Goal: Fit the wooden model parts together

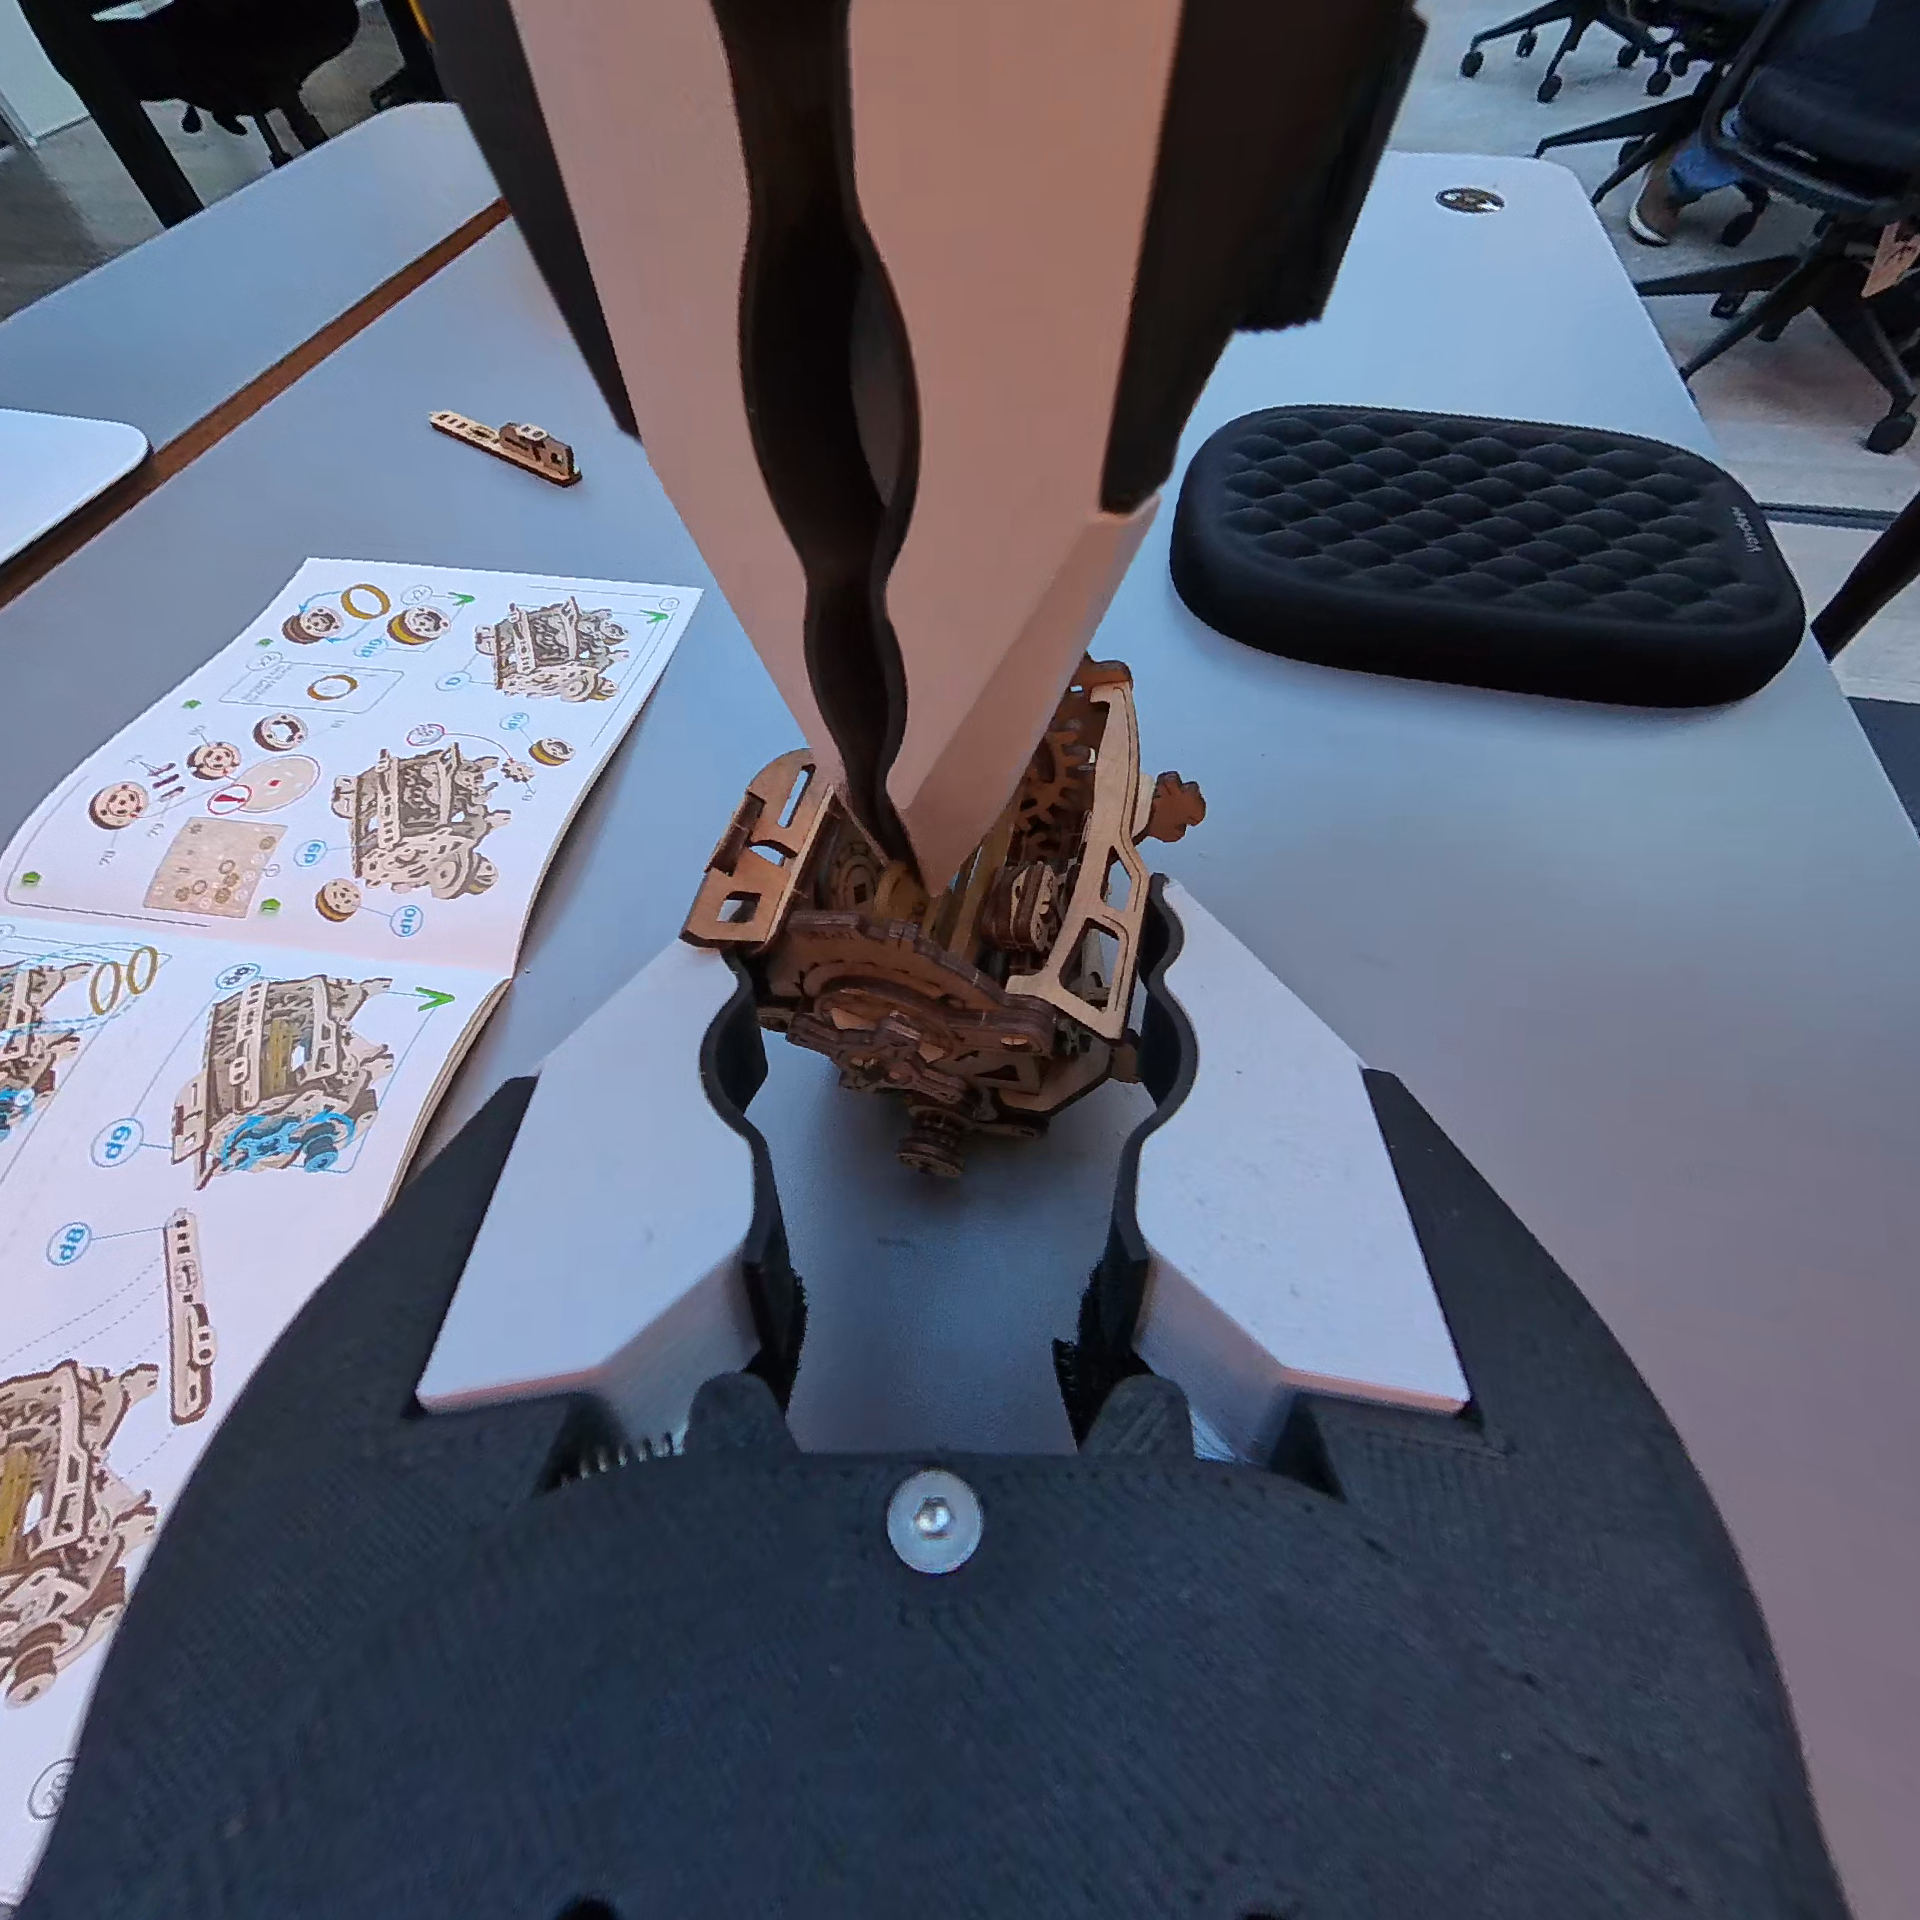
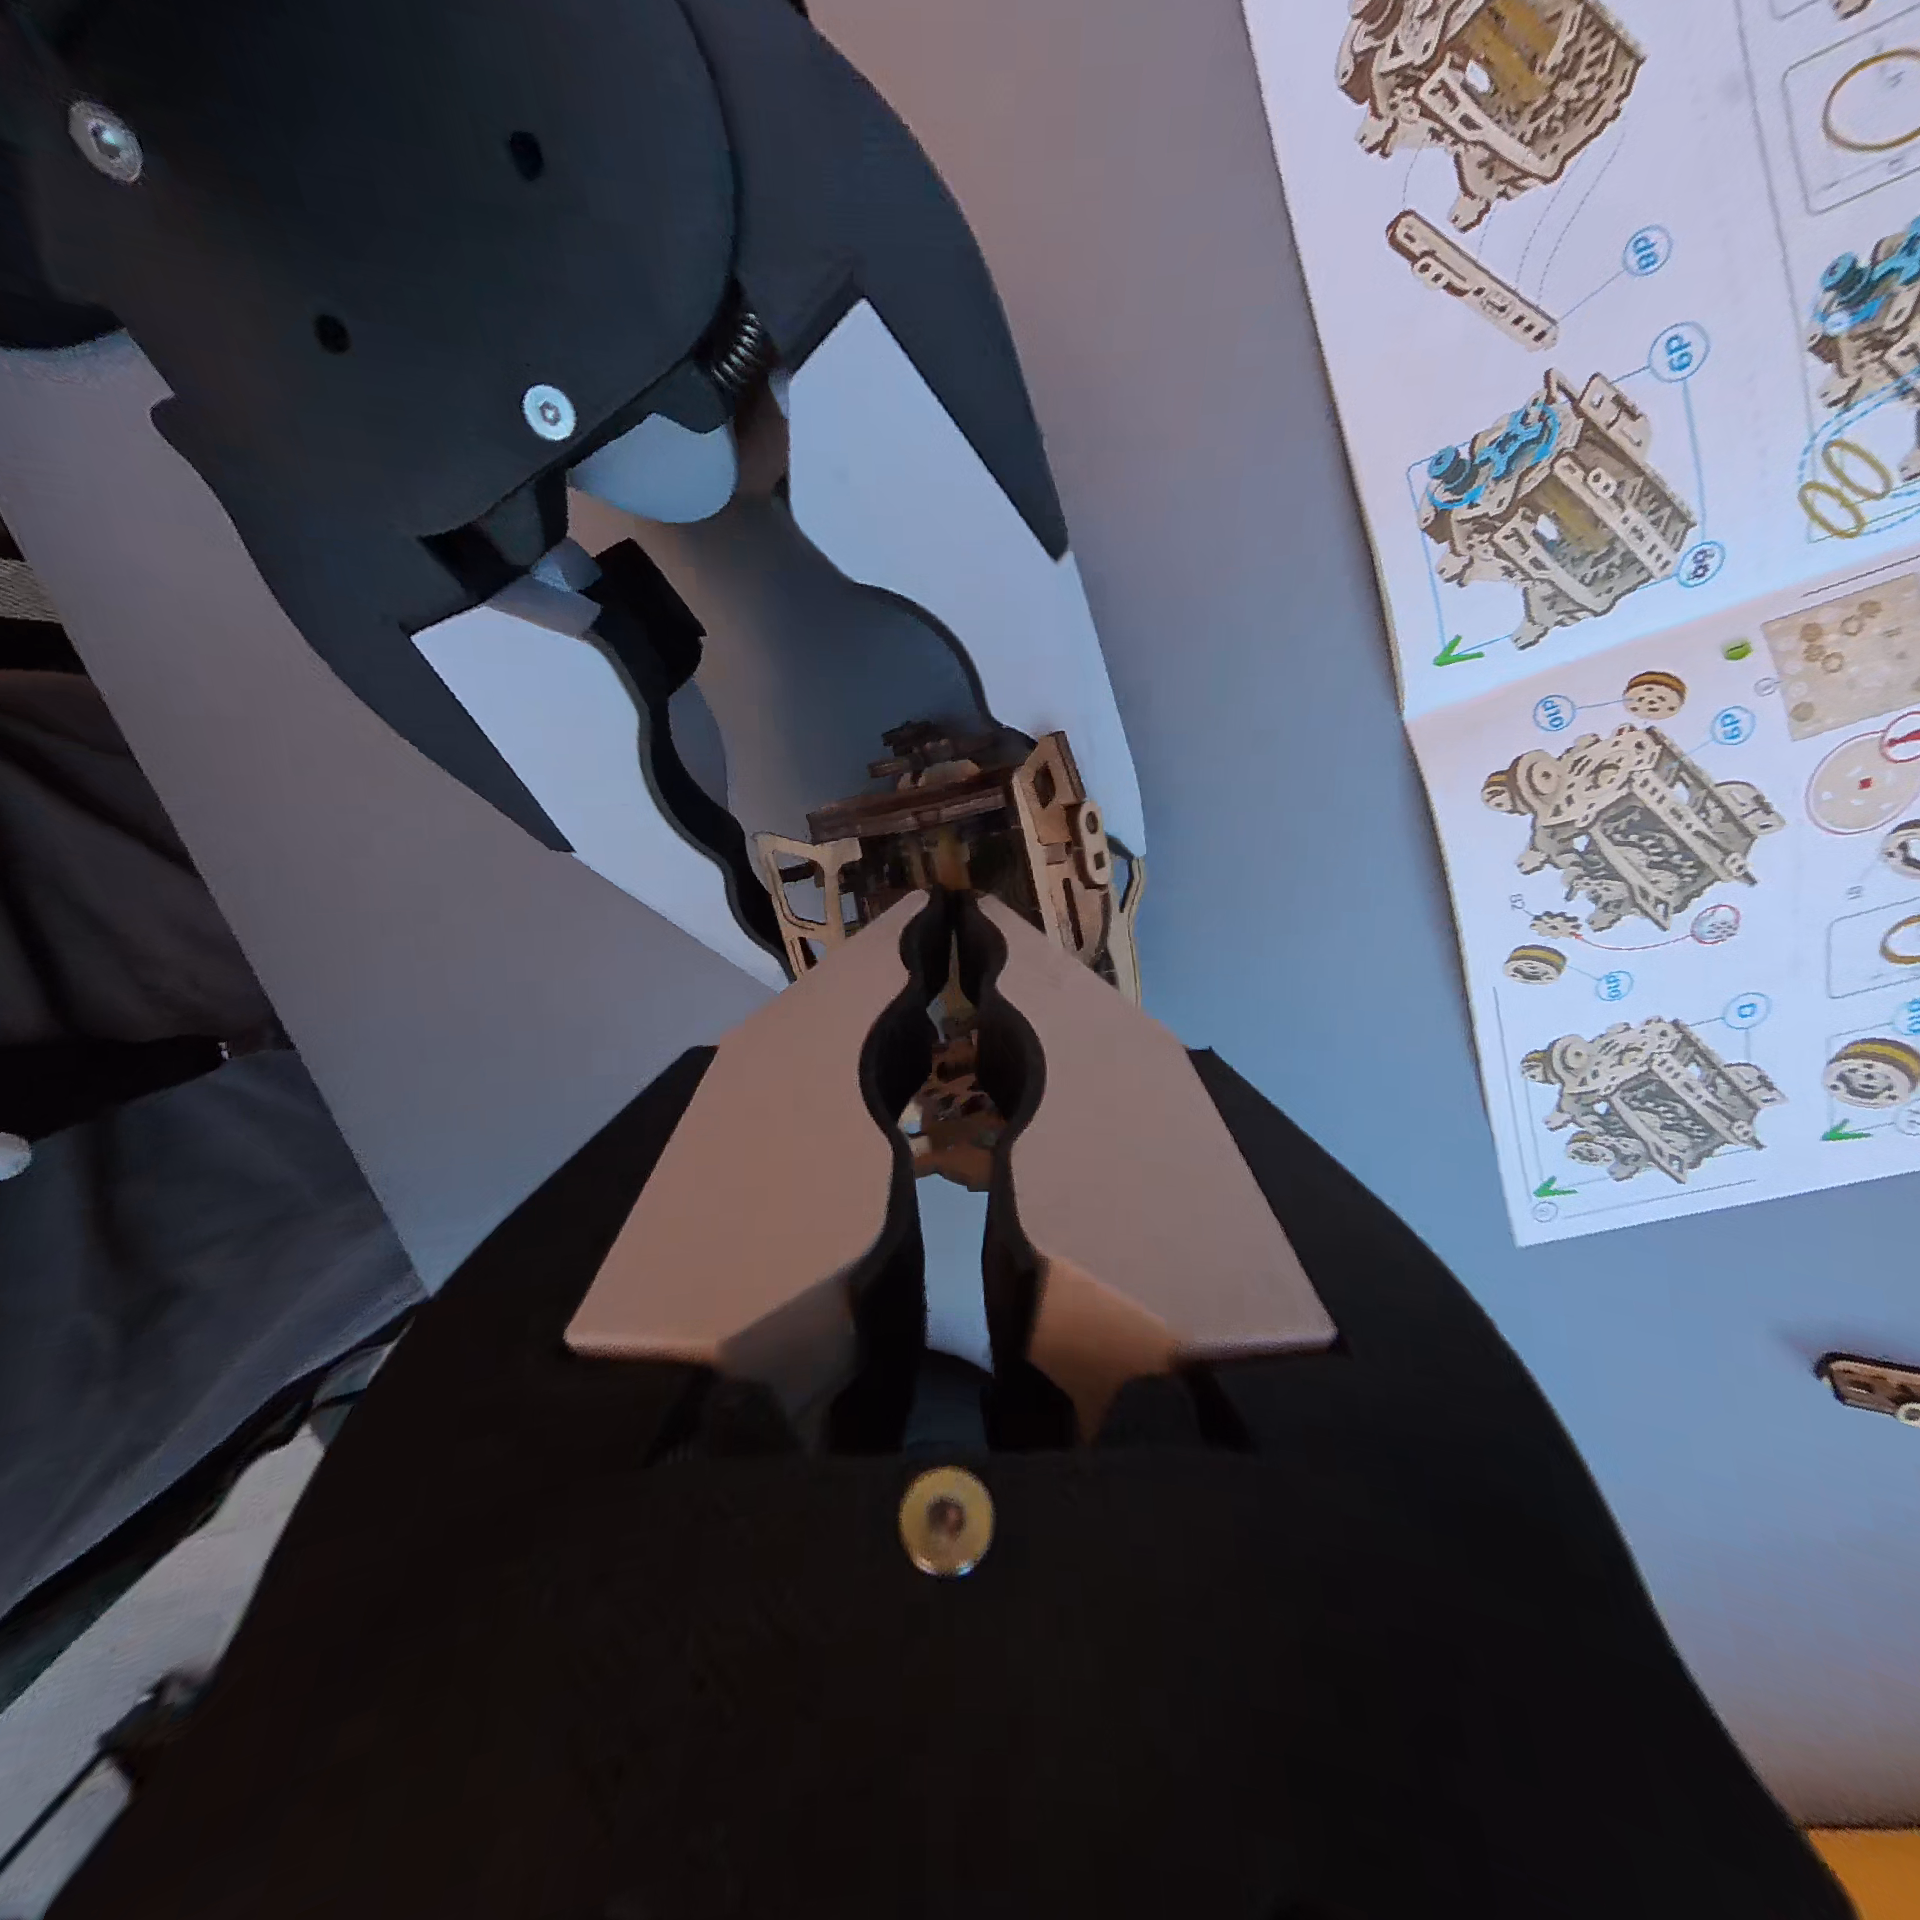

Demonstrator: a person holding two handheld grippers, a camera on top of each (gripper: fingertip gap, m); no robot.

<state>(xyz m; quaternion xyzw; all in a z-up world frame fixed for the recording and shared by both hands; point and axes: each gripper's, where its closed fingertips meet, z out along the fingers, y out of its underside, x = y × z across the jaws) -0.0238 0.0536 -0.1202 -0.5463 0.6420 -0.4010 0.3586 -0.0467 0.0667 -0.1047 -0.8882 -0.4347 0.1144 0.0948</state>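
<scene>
The wooden model, a boxy laser-cut gear assembly, sits tilted just above the grey table. My left gripper is shut on it, one white finger on each side. My right gripper comes down from above, its jaws pinched on a small pale wooden part at the model's top opening. In the right wrist view, my right gripper holds that small part against the model. The left gripper clasps the model from the far side. The part's seat inside is hidden.
An open instruction booklet lies left of the model and shows in the right wrist view. A loose wooden strip lies beyond it. A black quilted pad sits at the back right. Office chairs stand past the table edge. Only a small space, under 4 cm, lies between the two pairs of fingers.
</scene>
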